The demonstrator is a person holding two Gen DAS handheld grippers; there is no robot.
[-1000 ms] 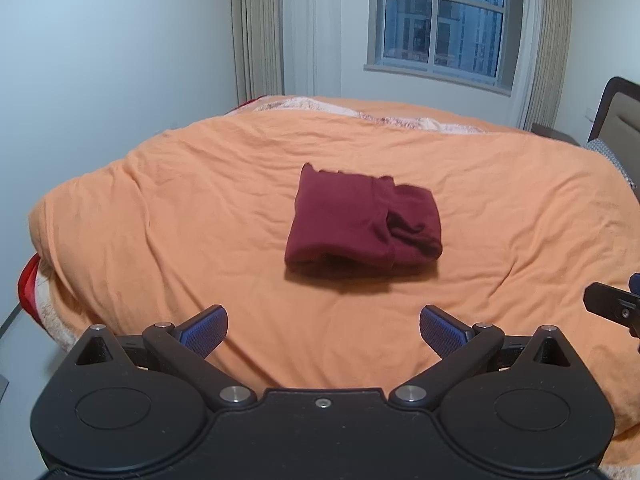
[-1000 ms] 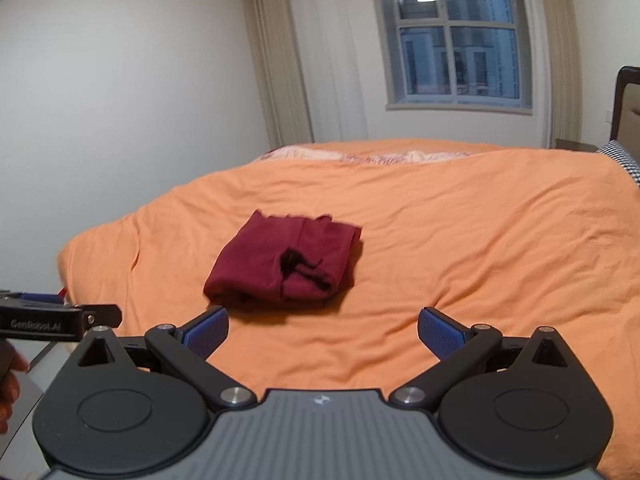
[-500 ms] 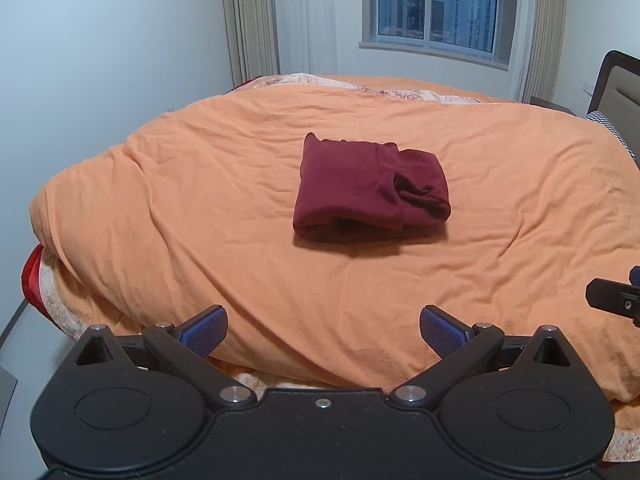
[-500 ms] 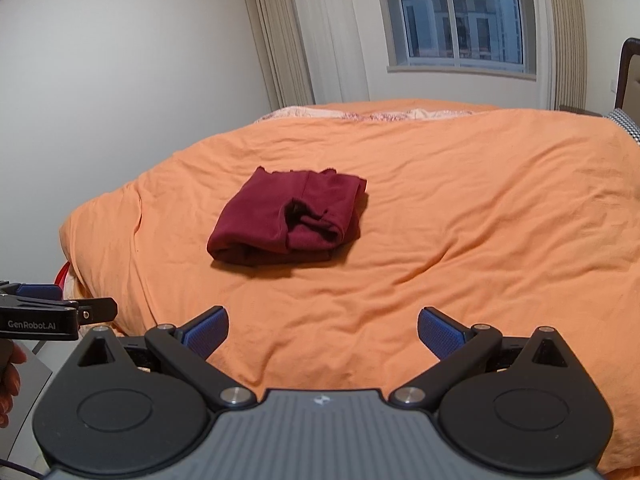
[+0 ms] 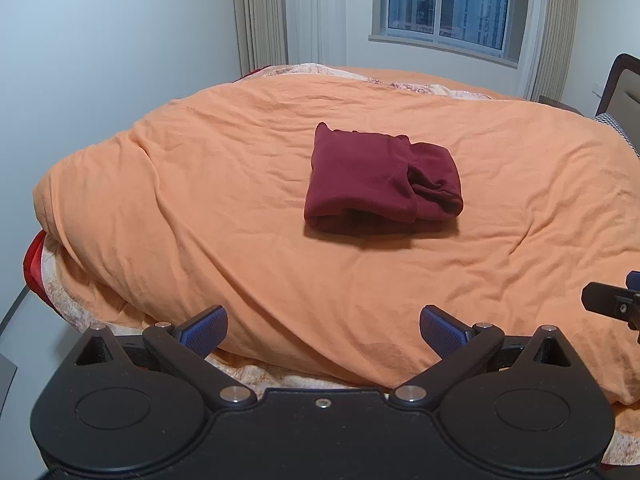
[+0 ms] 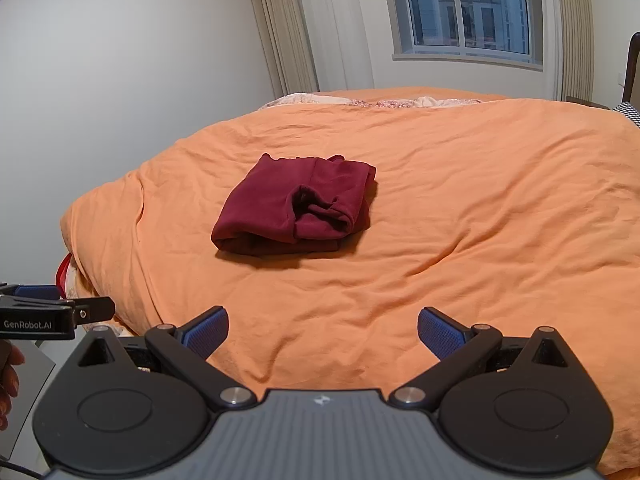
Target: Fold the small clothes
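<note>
The left gripper (image 5: 323,330) has its two blue fingers (image 5: 204,327) spread wide apart, holding nothing. The right gripper (image 6: 323,328) is spread wide too, with nothing between its blue fingers (image 6: 438,330). Both sit side by side, pointing forward.

black hand-held gripper (image 6: 323,330), blue ribbed pads (image 6: 206,330), seemingly grey grooved top.
</note>
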